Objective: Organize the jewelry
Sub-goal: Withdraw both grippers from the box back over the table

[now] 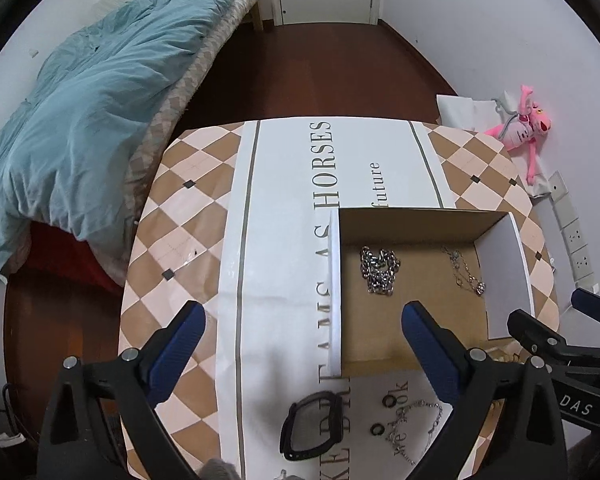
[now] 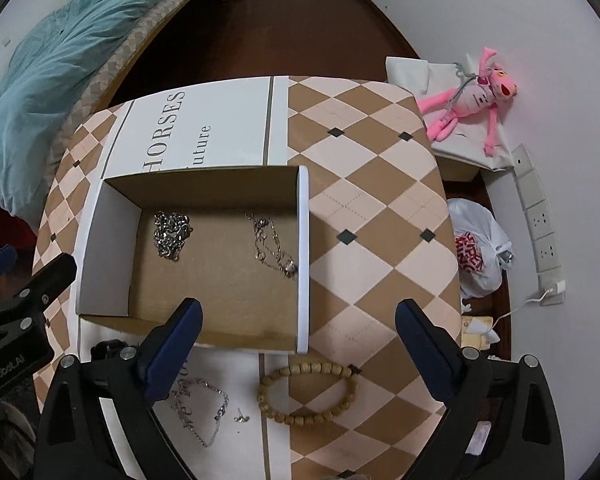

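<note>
Two grippers hang over a worktop (image 2: 364, 184) covered in a glossy tan-and-cream diamond check, with a smooth white printed sheet (image 1: 284, 184) laid across it. On the sheet sits a shallow rectangular cardboard box (image 2: 216, 280), white outside, raw brown inside. In it lie a heaped, chunky steel chain (image 2: 171, 234) at 10 o'clock and a fine, thin necklace (image 2: 274, 246) at 3 o'clock. Outside the box, at 6 o'clock, rest a ring of round wooden beads (image 2: 308, 394), a black squarish watch strap (image 1: 312, 426), a slim silver bracelet (image 2: 204, 408), two small dark rings (image 1: 389, 401) and a tiny stud (image 2: 241, 418). The left gripper (image 1: 304, 336) and the right gripper (image 2: 298, 328) both stand spread wide, ribbed blue pads (image 1: 180, 344) holding nothing.
</note>
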A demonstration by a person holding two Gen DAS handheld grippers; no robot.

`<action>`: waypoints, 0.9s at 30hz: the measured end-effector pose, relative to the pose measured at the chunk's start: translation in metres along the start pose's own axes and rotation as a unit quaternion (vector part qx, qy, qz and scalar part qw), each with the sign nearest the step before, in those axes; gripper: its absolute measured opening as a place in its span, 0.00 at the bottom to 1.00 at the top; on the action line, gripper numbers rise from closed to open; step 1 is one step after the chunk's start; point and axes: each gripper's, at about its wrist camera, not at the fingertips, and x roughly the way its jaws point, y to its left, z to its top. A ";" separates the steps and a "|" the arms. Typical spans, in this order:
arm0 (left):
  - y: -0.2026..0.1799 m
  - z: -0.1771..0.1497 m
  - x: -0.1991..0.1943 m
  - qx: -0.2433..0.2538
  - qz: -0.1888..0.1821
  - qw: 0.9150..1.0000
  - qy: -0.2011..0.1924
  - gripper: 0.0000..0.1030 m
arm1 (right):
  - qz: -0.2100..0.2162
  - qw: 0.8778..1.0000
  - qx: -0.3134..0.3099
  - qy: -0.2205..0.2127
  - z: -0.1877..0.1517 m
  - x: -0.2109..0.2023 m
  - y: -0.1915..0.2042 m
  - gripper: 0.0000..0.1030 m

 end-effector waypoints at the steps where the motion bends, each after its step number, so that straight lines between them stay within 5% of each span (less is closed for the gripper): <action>1: 0.001 -0.002 -0.002 -0.002 0.000 1.000 -0.001 0.98 | -0.002 1.000 0.001 -0.006 -0.003 -0.004 0.000 0.96; 27: 0.018 -0.055 -0.136 -0.012 0.003 0.994 -0.105 0.98 | 0.008 0.988 0.004 -0.154 -0.068 -0.157 0.014 0.96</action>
